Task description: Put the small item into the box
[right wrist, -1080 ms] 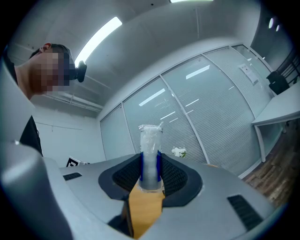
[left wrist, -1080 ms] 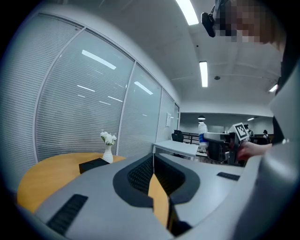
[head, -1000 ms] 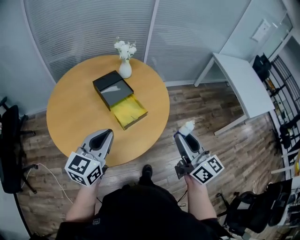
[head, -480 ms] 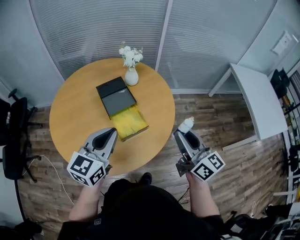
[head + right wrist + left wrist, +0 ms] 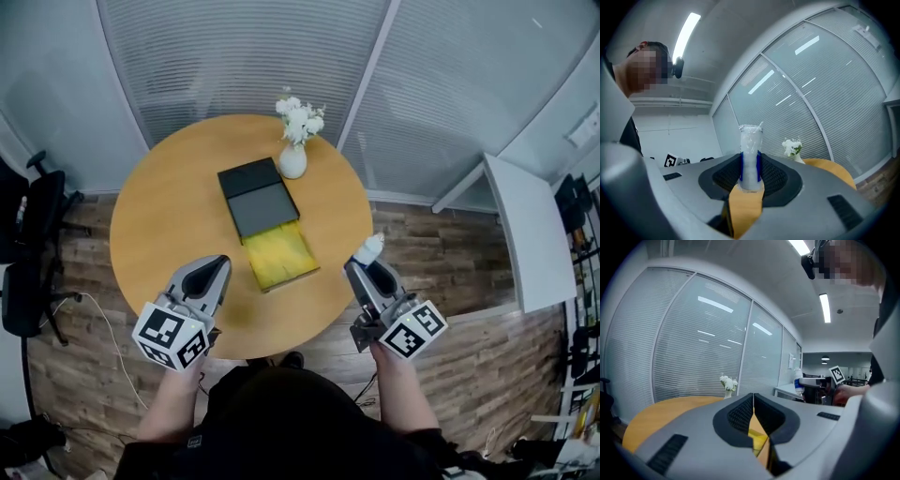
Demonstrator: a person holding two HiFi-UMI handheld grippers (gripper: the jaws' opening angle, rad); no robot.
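Both my grippers have drifted in toward the round worktop.
My right gripper hangs at its near rim, fingers clamped on the small bottle. My left gripper is over the wood, fingers together and empty. The box sits mid-worktop, its yellow drawer open toward me.

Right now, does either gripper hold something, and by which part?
The right gripper clamps the small item at its blue band, the lower half. The left gripper holds nothing.
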